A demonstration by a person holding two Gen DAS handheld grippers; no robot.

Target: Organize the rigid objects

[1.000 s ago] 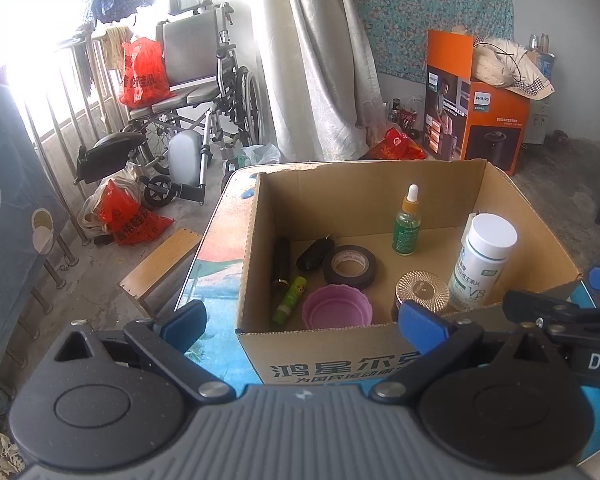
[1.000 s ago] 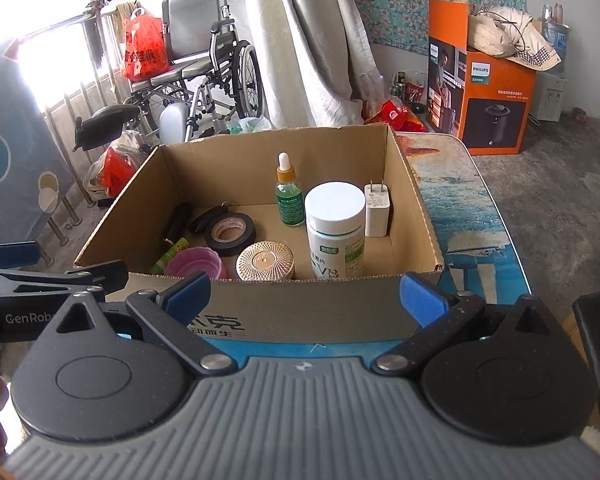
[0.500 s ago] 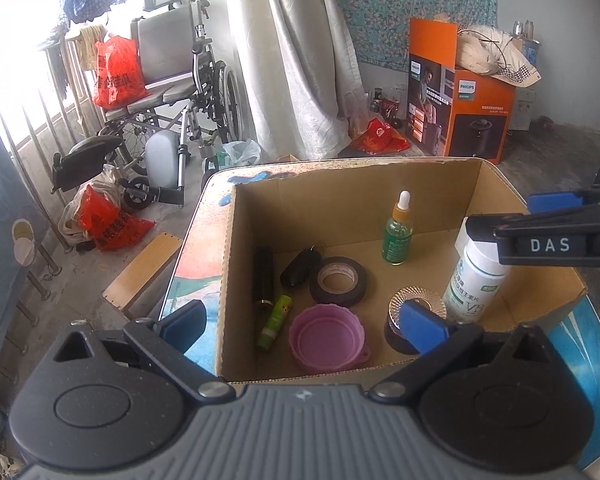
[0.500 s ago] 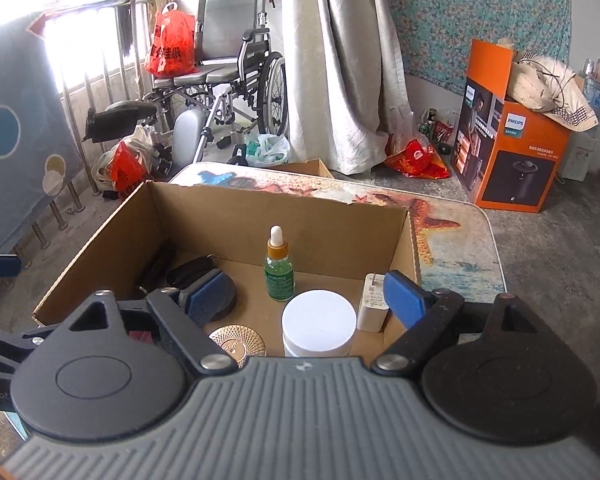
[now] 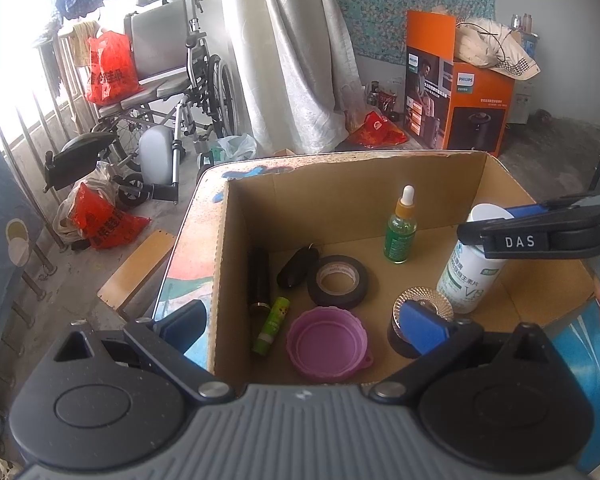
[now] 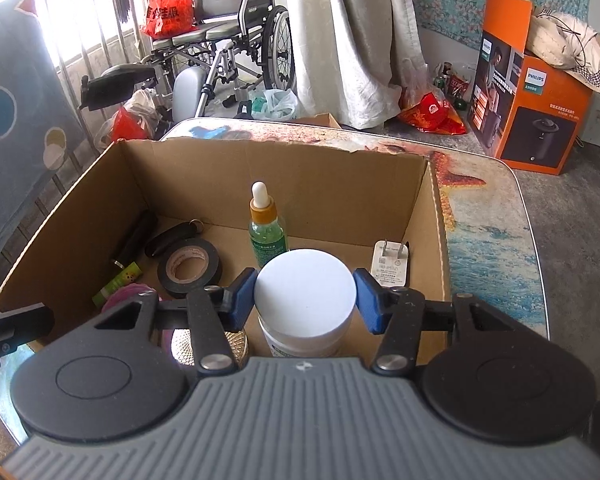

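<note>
Now mid-grasp: my right tongs [image 6: 305,294] straddle cap of white supplement bottle [image 6: 306,300] standing in cardboard box [image 6: 332,184] on counter [image 6: 488,216], jaws just closing, pads [image 6: 242,294] at cap sides, firm contact unclear; left tongs [image 5: 304,322] wide, empty, over box front edge; next, I judge: finish squeeze, lift straight up clear of dropper bottle [image 6: 267,226] and charger plug [image 6: 391,266]

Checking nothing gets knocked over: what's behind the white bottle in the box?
Behind the white bottle: a green dropper bottle and a white charger, both upright. The box floor directly behind the bottle is hidden by its cap.
</note>
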